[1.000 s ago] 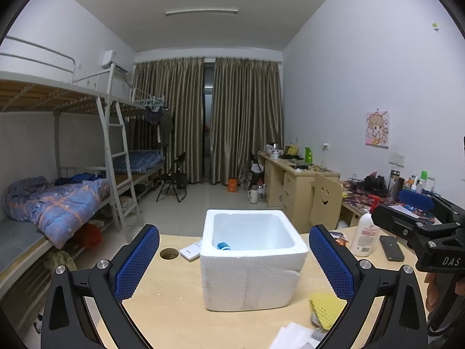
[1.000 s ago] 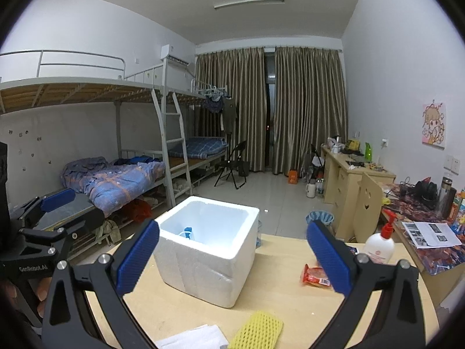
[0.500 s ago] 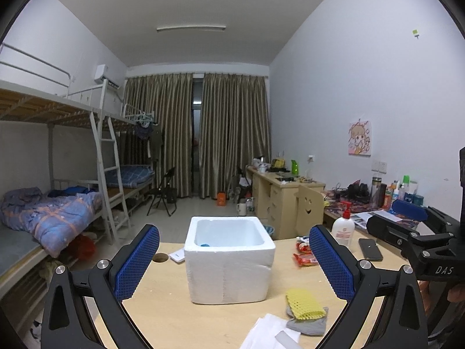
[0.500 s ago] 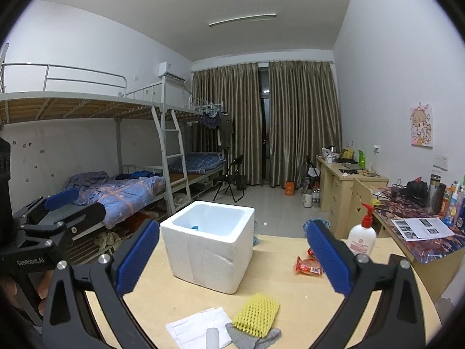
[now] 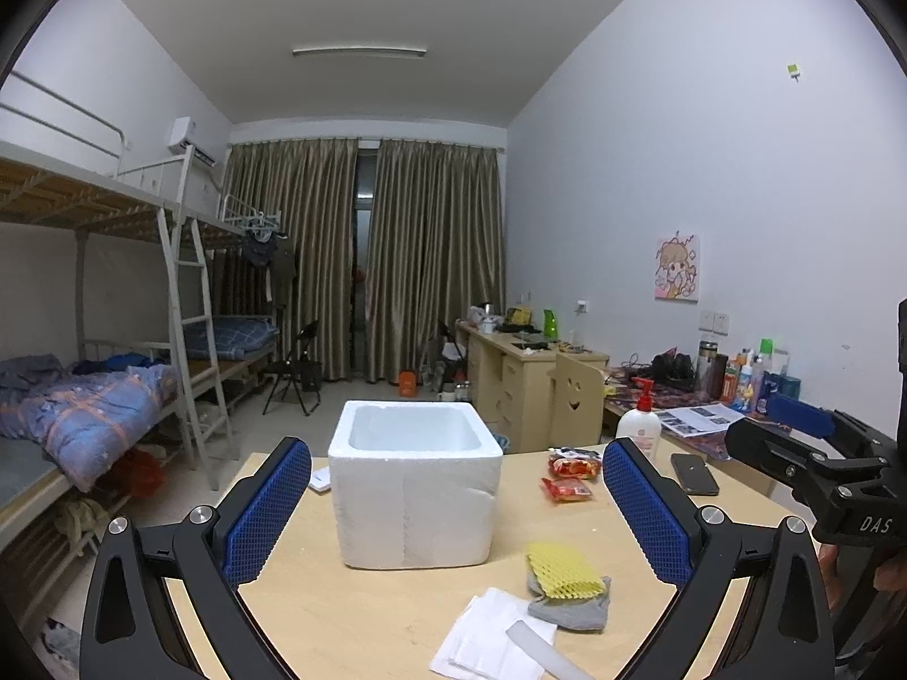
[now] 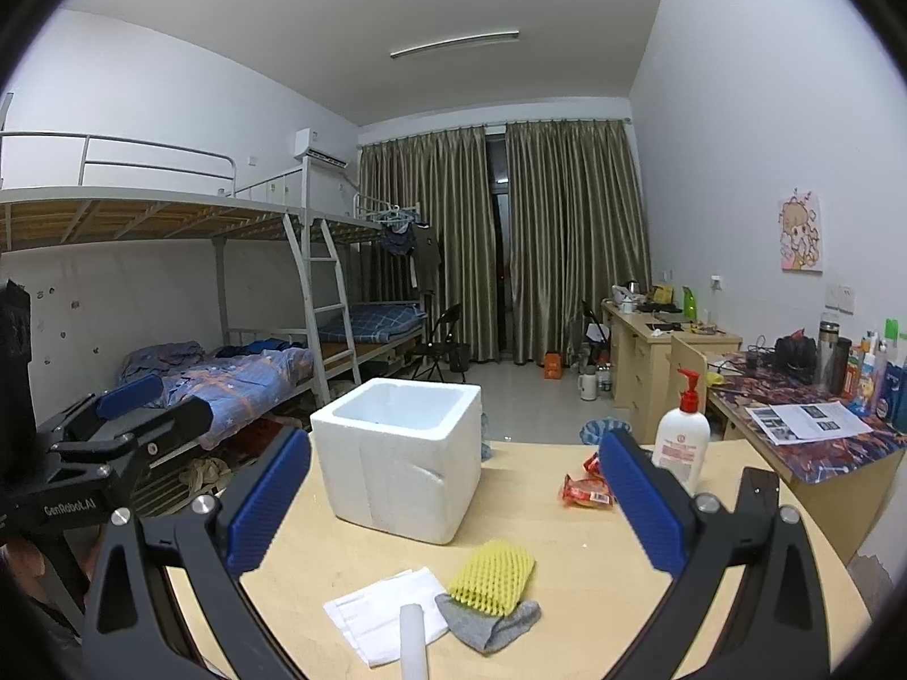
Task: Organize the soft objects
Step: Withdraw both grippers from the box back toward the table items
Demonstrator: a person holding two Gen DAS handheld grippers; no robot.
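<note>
One white foam box [image 5: 415, 487] is centred on the table [image 5: 317, 595], contents hidden by its rim; both grippers [image 5: 456, 510] [image 6: 453, 501] are spread wide, empty.

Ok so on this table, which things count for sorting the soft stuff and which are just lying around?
For the job: yellow foam net, grey cloth under it, white folded cloth, white foam box.

Just lying about: red snack packets, pump bottle, phone, small white card behind the box.
</note>
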